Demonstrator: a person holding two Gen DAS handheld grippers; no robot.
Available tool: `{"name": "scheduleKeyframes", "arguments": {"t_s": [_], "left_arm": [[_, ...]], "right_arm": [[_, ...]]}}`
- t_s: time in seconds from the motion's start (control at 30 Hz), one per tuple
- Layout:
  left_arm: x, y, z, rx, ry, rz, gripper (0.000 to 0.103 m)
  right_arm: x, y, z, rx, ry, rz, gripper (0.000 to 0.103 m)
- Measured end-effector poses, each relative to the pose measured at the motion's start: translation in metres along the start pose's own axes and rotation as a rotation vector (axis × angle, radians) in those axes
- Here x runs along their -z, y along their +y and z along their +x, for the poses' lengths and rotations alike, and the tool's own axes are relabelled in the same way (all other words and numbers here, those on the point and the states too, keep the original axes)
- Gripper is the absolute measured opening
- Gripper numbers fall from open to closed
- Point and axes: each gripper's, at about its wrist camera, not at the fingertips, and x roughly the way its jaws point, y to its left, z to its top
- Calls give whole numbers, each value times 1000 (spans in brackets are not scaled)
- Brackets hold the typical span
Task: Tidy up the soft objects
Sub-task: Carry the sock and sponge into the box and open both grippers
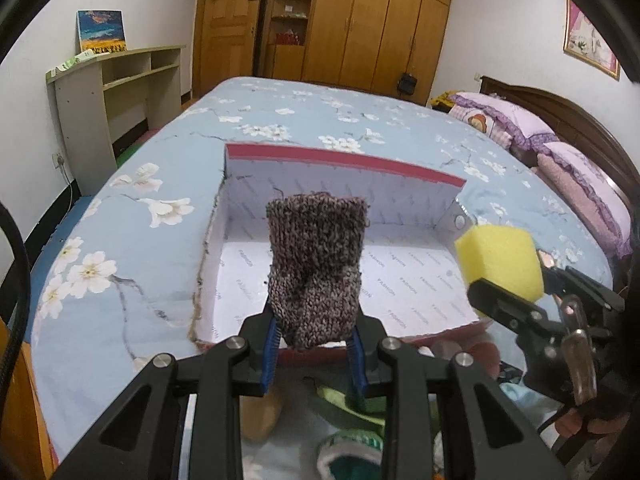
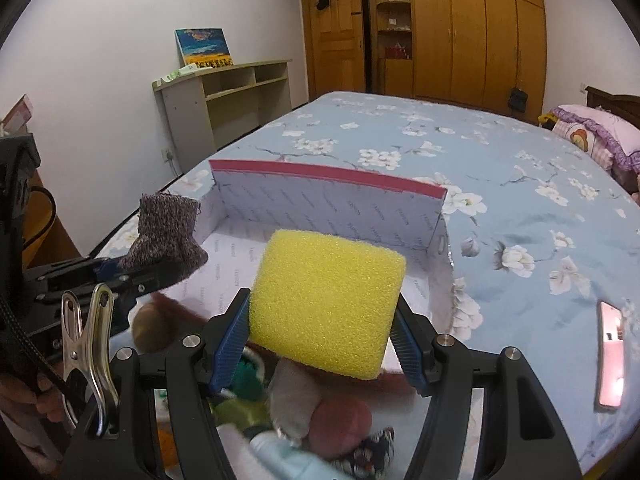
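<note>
The left gripper [image 1: 313, 354] is closed on a brown knitted sock [image 1: 316, 268], which stands upright between its blue pads above the near edge of the open box [image 1: 344, 162]. The right gripper [image 2: 320, 344] clamps a yellow sponge block [image 2: 326, 304] from both sides, also at the near side of the box. The box, white inside with a red rim, lies on the floral blue bedsheet [image 1: 132, 240]. Only the right wrist view shows a pink phone [image 2: 610, 358] lying on the sheet to the right of the box, and a metal clip [image 2: 86, 344] on the left tool. Below both grippers, in front of the box, a blurred heap of soft toys [image 2: 320, 420] is partly hidden by the fingers.
</note>
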Motion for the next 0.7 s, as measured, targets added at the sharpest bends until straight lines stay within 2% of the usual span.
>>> {"name": "scheduleKeyframes", "arguments": {"t_s": [0.3,0.5,0.7], "left_arm": [[5,-2,43,-28,70,1,30],[9,-5,49,-47,84,21,31],[13,-1,43,-20,112,-18,30]], "right_arm": [[5,-22,43,-3,72,51,66],[12,-26,60,20,111,50,66],[17,-16,61,20,140,3,66]]}}
